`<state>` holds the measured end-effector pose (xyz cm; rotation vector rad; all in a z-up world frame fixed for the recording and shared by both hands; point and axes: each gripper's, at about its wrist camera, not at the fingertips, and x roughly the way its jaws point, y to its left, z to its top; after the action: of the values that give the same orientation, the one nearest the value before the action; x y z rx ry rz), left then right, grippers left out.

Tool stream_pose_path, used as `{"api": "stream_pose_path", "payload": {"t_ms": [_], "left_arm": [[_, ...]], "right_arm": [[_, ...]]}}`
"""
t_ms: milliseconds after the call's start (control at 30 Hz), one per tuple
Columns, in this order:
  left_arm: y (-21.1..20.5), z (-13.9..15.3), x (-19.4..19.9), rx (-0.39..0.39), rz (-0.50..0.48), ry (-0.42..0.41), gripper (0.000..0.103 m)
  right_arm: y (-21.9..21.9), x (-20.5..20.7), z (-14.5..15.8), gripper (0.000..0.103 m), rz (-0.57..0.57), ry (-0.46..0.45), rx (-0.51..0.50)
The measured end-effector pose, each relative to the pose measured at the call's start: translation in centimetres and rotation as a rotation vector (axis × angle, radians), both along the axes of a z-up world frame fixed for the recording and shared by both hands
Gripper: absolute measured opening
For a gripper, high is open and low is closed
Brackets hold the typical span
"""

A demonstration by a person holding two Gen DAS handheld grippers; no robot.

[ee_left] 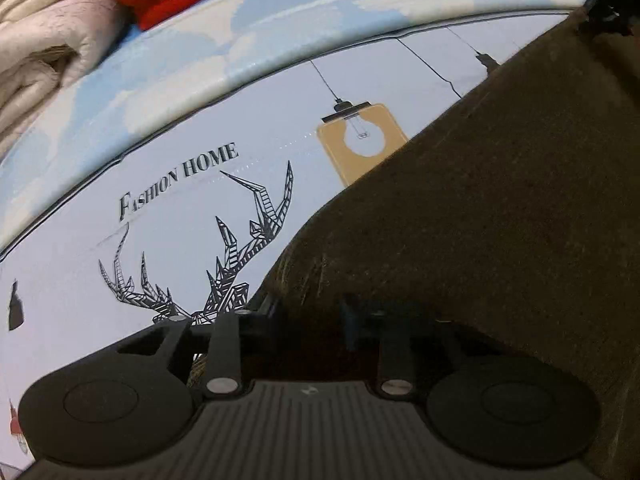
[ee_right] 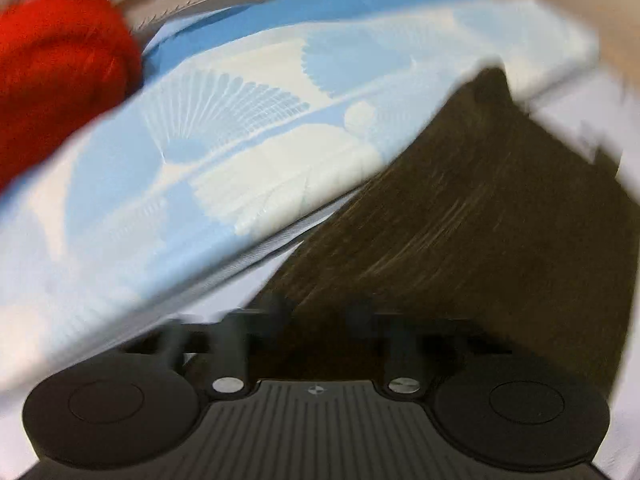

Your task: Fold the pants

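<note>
Directly ahead of both my left gripper (ee_left: 308,320) and right gripper (ee_right: 320,320), each seemingly clamped on cloth, the dark brown corduroy pants (ee_left: 500,208) stretch away up-right.

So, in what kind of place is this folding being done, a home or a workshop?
Most likely a home, probably on a bed. The brown pants lie on a printed sheet with a deer drawing and the words FASHION HOME, next to a blue and white patterned cover. A red knit garment and pale bedding are piled behind.
</note>
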<state>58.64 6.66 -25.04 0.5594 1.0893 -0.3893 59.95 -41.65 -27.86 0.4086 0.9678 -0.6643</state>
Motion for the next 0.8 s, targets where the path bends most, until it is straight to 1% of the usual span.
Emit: {"api": "stream_pose_path", "payload": {"t_ms": [67,167,233,300,367,400,433,533,600,633,667,700,733,767,800], "left_arm": [[0.0,0.2,-0.7,-0.008,0.023,-0.025,0.02],[0.7,1.9,-2.1,-0.063,0.071,-0.056,0.016],[1.1,4.1,-3.7,-0.112,0.102,-0.082,0.016],[1.5,6.3,-6.1,-0.164,0.124,-0.095,0.015],[1.8,8.5,-9.3,-0.208,0.131,-0.107,0.014],[2.1,9.3,-11.1,-0.231,0.144,-0.106,0.013],[2.3,10.0,-13.0,-0.252,0.158,-0.099,0.007],[3.5,11.5,-19.8,-0.296,0.192,-0.081,0.007],[4.5,10.9,-24.4,-0.313,0.225,-0.048,0.007],[5.1,10.3,-26.5,-0.314,0.251,-0.028,0.007],[5.6,9.5,-28.3,-0.317,0.283,-0.011,0.008],[6.1,8.7,-29.7,-0.323,0.319,0.006,0.009],[6.6,8.0,-30.7,-0.335,0.365,0.025,0.011],[7.3,7.5,-31.4,-0.364,0.432,0.043,0.014],[8.4,7.2,-32.0,-0.407,0.507,0.045,0.016]], "right_arm": [[-0.7,-0.9,0.4,0.003,-0.023,-0.026,0.052],[-0.9,-3.2,2.5,0.002,-0.034,-0.098,0.062],[-1.0,-5.5,4.9,0.002,-0.039,-0.147,0.083],[-1.3,-8.6,7.7,0.002,-0.034,-0.186,0.106],[-1.8,-13.3,10.7,0.002,-0.028,-0.227,0.137],[-2.1,-16.3,12.1,0.002,-0.03,-0.244,0.158],[-2.2,-19.1,13.3,0.002,-0.035,-0.26,0.178],[-2.1,-29.6,16.3,0.002,-0.047,-0.286,0.232],[-1.4,-36.8,16.6,0.002,-0.064,-0.271,0.263],[-0.9,-39.9,16.1,0.002,-0.075,-0.251,0.272],[-0.3,-42.6,15.0,0.003,-0.083,-0.205,0.281],[0.5,-44.6,13.7,0.004,-0.081,-0.122,0.277],[0.9,-46.3,12.3,0.006,-0.1,-0.032,0.247],[1.3,-47.5,11.2,0.012,-0.13,0.024,0.216],[1.5,-48.4,10.6,0.016,-0.146,0.05,0.187]]}}
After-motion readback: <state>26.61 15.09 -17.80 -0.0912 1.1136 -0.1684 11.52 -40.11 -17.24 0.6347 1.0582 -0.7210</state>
